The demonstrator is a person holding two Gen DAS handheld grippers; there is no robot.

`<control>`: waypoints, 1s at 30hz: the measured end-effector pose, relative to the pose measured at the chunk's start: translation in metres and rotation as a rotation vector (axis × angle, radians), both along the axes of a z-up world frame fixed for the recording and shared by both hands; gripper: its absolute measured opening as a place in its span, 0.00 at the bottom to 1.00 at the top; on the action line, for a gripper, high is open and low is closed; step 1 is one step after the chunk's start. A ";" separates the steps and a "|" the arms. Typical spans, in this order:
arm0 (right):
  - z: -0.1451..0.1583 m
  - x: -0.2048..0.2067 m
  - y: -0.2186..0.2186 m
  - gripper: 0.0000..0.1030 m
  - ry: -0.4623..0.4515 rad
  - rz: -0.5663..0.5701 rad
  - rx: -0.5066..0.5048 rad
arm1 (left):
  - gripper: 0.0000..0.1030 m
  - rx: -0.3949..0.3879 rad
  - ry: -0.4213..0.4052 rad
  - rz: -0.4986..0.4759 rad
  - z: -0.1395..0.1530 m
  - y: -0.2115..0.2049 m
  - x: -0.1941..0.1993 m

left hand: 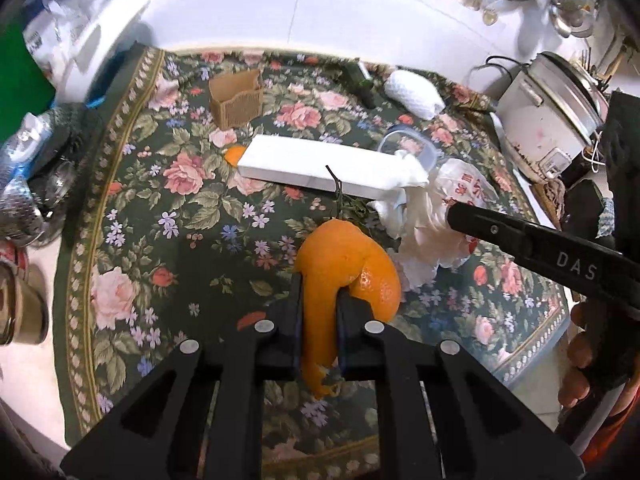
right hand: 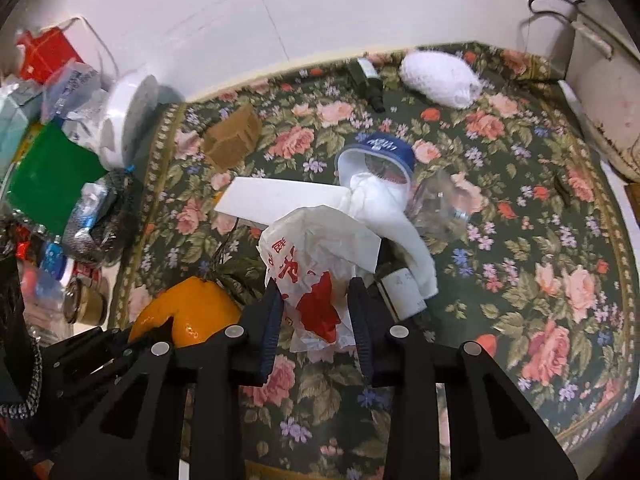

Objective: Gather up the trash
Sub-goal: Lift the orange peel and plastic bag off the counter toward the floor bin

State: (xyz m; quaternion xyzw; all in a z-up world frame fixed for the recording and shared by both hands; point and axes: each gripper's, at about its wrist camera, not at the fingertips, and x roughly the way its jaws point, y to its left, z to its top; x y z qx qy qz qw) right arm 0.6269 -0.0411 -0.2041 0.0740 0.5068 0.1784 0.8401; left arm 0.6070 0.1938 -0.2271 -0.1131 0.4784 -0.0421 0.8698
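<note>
On the floral cloth (left hand: 132,240), trash lies scattered near centre. Left gripper (left hand: 319,312) is clamped on an orange peel (left hand: 340,264), jaws pressed to both sides of a strip of it; peel curls up and right of the jaws, a dark stem with leaves at its top. Right gripper (right hand: 316,312) has its jaws closed against a crumpled white bag (right hand: 316,256) printed with red characters, too creased to read; a red blotch of print sits between the pads. In the left view the right tool's black finger (left hand: 540,248) shows the letters "DAS" in white. Just behind the bag: a long white box (left hand: 320,166), wadded tissue (right hand: 384,208), and a tipped blue-and-white cup (right hand: 380,156) with white lettering, not legible. A dark bottle (right hand: 400,292) with a pale label lies partly under the tissue; label text too small to read. A second bit of peel (left hand: 234,155) sits at the box's far left end. Farther back: a brown corrugated holder (left hand: 236,102), a small dark bottle (left hand: 362,80), a white mesh bundle (left hand: 414,94). A rice cooker (left hand: 548,120) stands at the right edge, off the cloth. A green sheet (right hand: 52,176) and packets crowd the left edge.
</note>
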 end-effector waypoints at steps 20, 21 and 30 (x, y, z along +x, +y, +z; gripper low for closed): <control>0.060 -0.174 -0.155 0.29 -0.229 0.039 0.014 | 0.11 0.035 -0.180 0.149 0.070 -0.160 -0.164; 0.060 -0.182 -0.162 0.29 -0.236 0.039 0.013 | 0.11 0.035 -0.182 0.157 0.071 -0.170 -0.177; 0.050 -0.235 -0.203 0.29 -0.222 0.072 0.039 | 0.11 0.060 -0.158 0.179 0.054 -0.217 -0.233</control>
